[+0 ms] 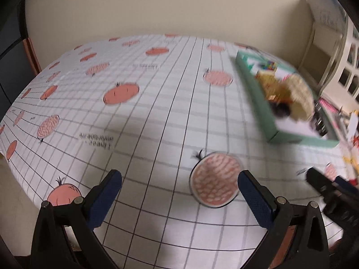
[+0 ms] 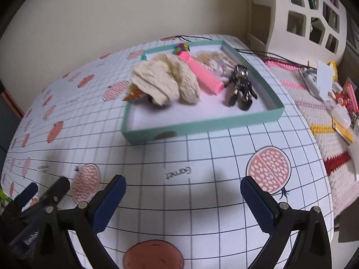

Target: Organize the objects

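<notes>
A shallow teal box (image 2: 202, 126) with a white floor rests on the gridded tablecloth. Inside it lie a cream knitted cloth (image 2: 166, 80), a pink marker-like stick (image 2: 205, 75), a black and gold figure (image 2: 241, 87), a small orange packet (image 2: 134, 95) and a colourful bead item (image 2: 180, 47). My right gripper (image 2: 182, 190) is open and empty, well in front of the box. My left gripper (image 1: 179, 186) is open and empty over bare cloth, with the teal box (image 1: 258, 103) blurred to its upper right.
The tablecloth (image 2: 213, 157) carries a grid and pomegranate prints. A crocheted mat (image 2: 314, 103) with small stationery items (image 2: 343, 103) lies to the right. A white lattice cabinet (image 2: 314, 13) stands at the back right. Black cables (image 2: 253, 52) run behind the box.
</notes>
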`<state>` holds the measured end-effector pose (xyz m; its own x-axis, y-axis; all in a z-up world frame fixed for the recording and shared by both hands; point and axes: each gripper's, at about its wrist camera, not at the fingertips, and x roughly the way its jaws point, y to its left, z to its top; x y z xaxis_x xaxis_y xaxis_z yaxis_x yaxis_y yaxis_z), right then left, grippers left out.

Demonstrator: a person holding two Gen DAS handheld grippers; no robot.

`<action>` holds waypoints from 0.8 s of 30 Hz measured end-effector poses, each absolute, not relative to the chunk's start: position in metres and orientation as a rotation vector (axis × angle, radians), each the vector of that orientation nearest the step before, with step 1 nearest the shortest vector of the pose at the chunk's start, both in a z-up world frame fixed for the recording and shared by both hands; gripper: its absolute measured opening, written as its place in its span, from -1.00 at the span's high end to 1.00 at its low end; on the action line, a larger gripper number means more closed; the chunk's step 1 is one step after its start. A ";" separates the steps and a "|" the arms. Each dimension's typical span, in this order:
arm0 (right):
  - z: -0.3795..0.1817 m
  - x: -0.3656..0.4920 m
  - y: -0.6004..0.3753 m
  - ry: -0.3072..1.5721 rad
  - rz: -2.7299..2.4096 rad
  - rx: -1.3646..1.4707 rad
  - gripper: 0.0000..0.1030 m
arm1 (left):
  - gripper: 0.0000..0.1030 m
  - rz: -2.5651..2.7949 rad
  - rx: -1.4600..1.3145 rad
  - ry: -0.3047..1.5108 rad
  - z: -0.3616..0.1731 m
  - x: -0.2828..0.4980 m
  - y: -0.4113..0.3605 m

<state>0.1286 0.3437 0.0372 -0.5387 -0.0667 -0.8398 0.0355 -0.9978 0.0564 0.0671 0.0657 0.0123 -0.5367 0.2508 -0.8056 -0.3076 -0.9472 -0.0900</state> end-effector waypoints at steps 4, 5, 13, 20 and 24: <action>0.025 0.127 0.346 -0.055 -2.710 1.500 -1.00 | -1.00 2.484 -1.347 0.051 -0.001 0.063 0.061; 0.022 0.127 0.346 -0.048 -2.710 1.503 -1.00 | -1.00 2.486 -1.350 0.044 -0.003 0.062 0.060; 0.009 0.129 0.335 0.094 -2.723 1.495 -1.00 | -1.00 2.510 -1.357 0.056 -0.014 0.059 0.057; 0.008 0.128 0.332 0.132 -2.752 1.468 -1.00 | -1.00 2.542 -1.326 0.081 -0.016 0.060 0.057; 0.007 0.128 0.333 0.133 -2.758 1.460 -1.00 | -1.00 2.556 -1.311 0.073 -0.017 0.060 0.055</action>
